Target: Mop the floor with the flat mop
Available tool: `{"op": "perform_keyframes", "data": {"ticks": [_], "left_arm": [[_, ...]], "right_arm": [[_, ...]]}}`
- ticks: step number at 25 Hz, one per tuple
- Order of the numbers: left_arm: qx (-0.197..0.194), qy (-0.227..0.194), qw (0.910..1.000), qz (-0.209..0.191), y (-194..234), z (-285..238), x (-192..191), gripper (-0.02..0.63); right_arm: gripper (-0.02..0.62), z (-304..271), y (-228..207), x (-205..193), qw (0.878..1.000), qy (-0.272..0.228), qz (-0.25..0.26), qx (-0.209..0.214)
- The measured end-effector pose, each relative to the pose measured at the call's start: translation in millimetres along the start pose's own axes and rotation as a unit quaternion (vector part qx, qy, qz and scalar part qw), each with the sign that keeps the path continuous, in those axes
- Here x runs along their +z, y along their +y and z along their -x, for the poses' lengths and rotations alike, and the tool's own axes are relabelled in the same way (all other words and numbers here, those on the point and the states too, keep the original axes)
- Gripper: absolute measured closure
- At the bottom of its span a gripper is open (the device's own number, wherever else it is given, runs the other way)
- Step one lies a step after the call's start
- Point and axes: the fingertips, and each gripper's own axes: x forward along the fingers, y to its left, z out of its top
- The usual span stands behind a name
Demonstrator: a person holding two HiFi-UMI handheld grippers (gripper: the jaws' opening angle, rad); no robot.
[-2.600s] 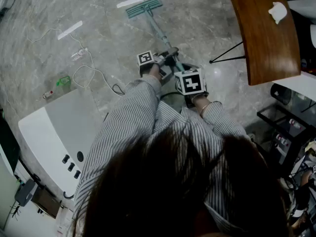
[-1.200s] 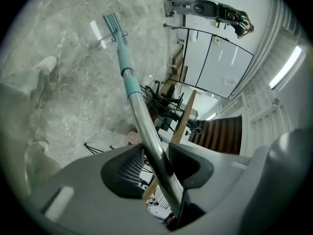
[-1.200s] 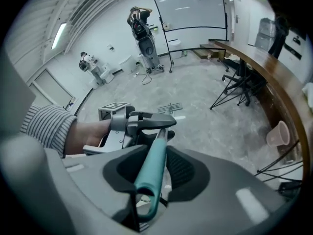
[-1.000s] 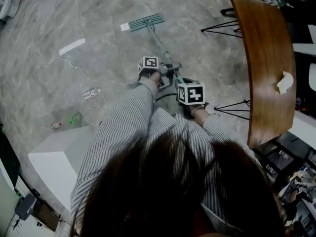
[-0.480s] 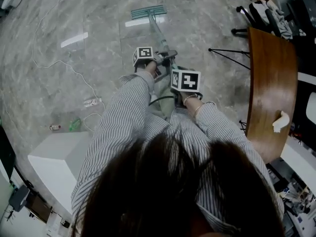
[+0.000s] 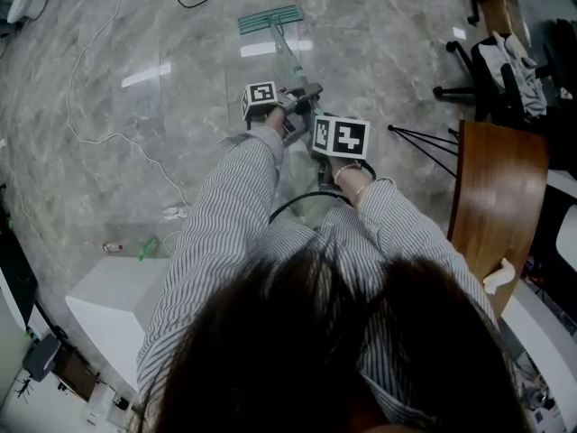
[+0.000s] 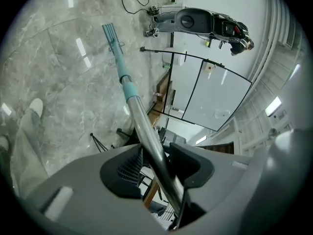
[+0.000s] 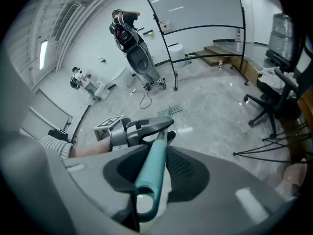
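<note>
Both closed on the mop: left gripper clamps the silver metal pole of the teal flat mop, right gripper clamps its teal end grip — just behind. Mop head lies flat on the grey marble floor, ahead of both — pole slanted.
</note>
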Motion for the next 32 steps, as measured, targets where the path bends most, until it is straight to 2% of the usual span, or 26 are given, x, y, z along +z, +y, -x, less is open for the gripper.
{"op": "perform_keyframes", "data": {"ticks": [3, 7, 17, 21, 25, 32], "left_arm": [[-0.013, -0.016, 0.9997, 0.012, -10.1, -11.3, 18.8, 0.434], [-0.009, -0.015, 0.9998, 0.008, -11.4, -18.0, 31.4, 0.434], [-0.022, -0.027, 0.9993, 0.009, 6.9, -12.6, 23.0, 0.442], [-0.035, -0.035, 0.9986, 0.018, 10.1, -5.2, 8.4, 0.442], [-0.019, -0.017, 0.9996, 0.010, 25.0, 6.6, -23.2, 0.442], [-0.032, 0.000, 0.9993, 0.017, 73.6, 54.0, -109.3, 0.445]], "right_arm": [[0.479, -6.8, -3.3, 23.2, 1.000, 0.006, 0.010, -0.001], [0.479, -15.3, -5.9, 33.3, 1.000, 0.007, 0.015, 0.001], [0.479, -20.3, -9.1, 9.4, 1.000, 0.009, 0.018, 0.001], [0.479, -11.2, -6.9, -4.3, 1.000, 0.006, 0.025, -0.002], [0.479, 2.2, -8.1, -37.1, 1.000, 0.003, 0.012, 0.002], [0.480, 38.0, 1.0, -141.6, 1.000, -0.020, -0.010, -0.007]]}}
